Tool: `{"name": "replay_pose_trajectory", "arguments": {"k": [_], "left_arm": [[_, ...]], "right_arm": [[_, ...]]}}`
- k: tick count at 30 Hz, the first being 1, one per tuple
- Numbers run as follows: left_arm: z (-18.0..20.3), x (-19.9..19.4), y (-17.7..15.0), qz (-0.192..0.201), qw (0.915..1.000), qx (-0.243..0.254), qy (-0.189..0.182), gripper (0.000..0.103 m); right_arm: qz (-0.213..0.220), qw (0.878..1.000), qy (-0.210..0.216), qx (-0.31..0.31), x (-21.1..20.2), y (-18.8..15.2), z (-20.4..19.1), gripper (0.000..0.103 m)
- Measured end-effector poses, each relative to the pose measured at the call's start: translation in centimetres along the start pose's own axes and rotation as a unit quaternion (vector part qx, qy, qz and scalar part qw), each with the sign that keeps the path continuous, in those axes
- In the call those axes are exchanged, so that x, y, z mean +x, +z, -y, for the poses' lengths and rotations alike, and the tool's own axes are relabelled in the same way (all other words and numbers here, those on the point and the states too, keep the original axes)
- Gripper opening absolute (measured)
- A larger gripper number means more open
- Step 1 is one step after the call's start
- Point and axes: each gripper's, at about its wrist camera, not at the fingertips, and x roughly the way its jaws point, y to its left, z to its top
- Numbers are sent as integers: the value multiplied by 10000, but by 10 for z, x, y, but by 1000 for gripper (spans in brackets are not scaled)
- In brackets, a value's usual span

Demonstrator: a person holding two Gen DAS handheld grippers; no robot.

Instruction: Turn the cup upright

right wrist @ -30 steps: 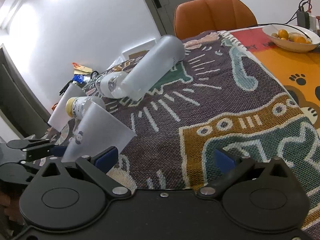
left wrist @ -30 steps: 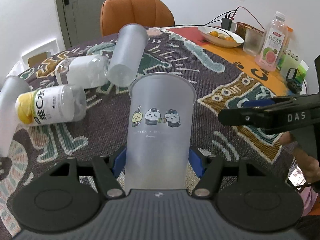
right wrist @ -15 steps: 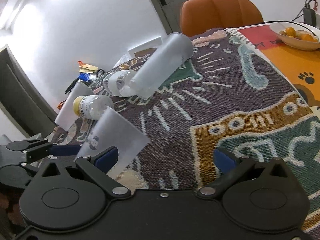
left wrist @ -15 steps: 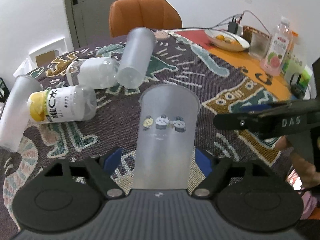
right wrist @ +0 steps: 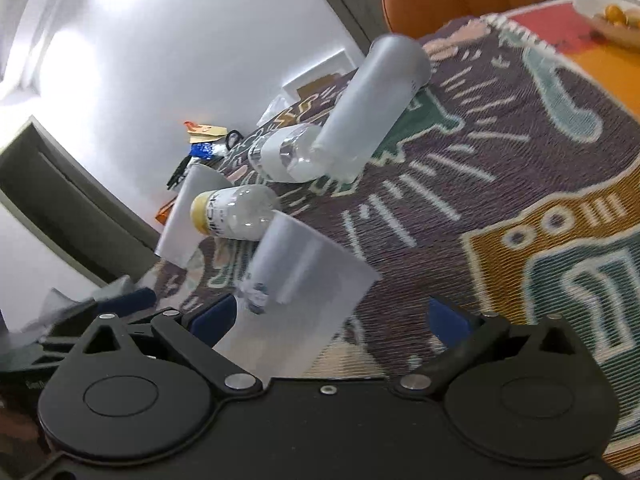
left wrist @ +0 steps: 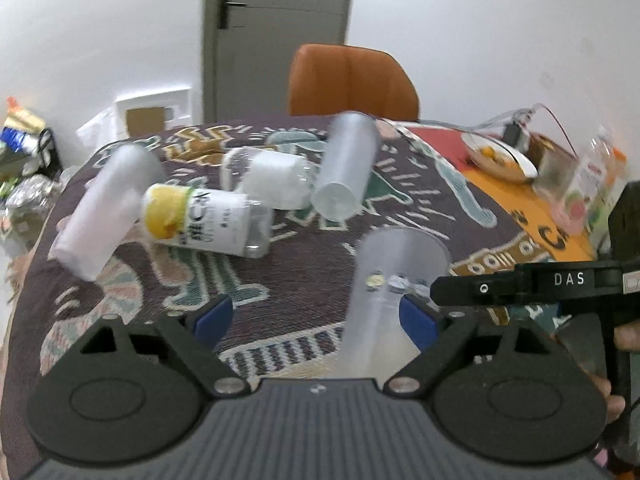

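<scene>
A frosted plastic cup with small cartoon figures (left wrist: 384, 300) stands mouth up, tilted, close in front of the left gripper. My left gripper (left wrist: 310, 316) is open; the cup sits by its right fingertip, off centre. In the right wrist view the same cup (right wrist: 296, 292) leans between the jaws near the left fingertip. My right gripper (right wrist: 328, 316) is open and wide. The right gripper's finger (left wrist: 520, 286) reaches in beside the cup in the left wrist view.
On the patterned tablecloth (left wrist: 304, 264) lie a yellow-capped bottle (left wrist: 208, 220), a clear bottle (left wrist: 268, 180) and two frosted cups (left wrist: 348, 168) (left wrist: 104, 212). A fruit bowl (left wrist: 500, 156), a pink drink bottle (left wrist: 588, 184) and an orange chair (left wrist: 352, 80) stand behind.
The left gripper has let go of the cup and opened, shifting left; the cup now stands by its right fingertip. The right gripper has moved closer to the cup.
</scene>
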Motion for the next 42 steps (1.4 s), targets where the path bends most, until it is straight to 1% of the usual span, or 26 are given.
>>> {"name": "replay_pose_trajectory", "arguments": {"k": [2,5,9,11,16,20,26,29,31,32,34,39,42], "left_arm": [[-9,-4,-2,112,9997,-182,113,89],[-24,-14,-7,408,9973,-522,306,90],[-42,-21,-12,638,9918,-934,590,95],[-47,-21,-15,645,9902,-1037,670,96],[-55,-19,-25,639,9874,-1248,735,98],[-60,-19,-35,644,9852,-1427,699,98],[-67,-16,-42,556,9818,-1669,712,98],[-68,-14,-42,546,9812,-1695,744,98],[-67,-13,-42,553,9813,-1685,741,98],[-66,-13,-42,553,9815,-1682,728,98],[-64,-12,-42,531,9818,-1675,722,98],[-55,-14,-42,539,9827,-1626,707,98],[-51,-17,-41,586,9830,-1583,729,98]], "right_arm": [[-49,9999,42,117,4,1,-1,103],[-133,9992,119,365,10,2,0,103],[-219,9972,228,684,20,4,0,103],[-249,9958,249,846,25,5,1,103],[-337,9916,215,1231,39,10,6,103],[-404,9886,151,1444,49,13,7,103],[-297,9857,105,1655,57,17,8,103],[-219,9842,98,1755,58,17,9,103],[-139,9838,17,1788,56,17,11,95],[-110,9838,-53,1789,54,17,12,82],[-85,9824,33,1863,53,17,18,76],[-79,9820,191,1879,49,17,25,74],[12,9850,231,1712,41,16,21,74]]}}
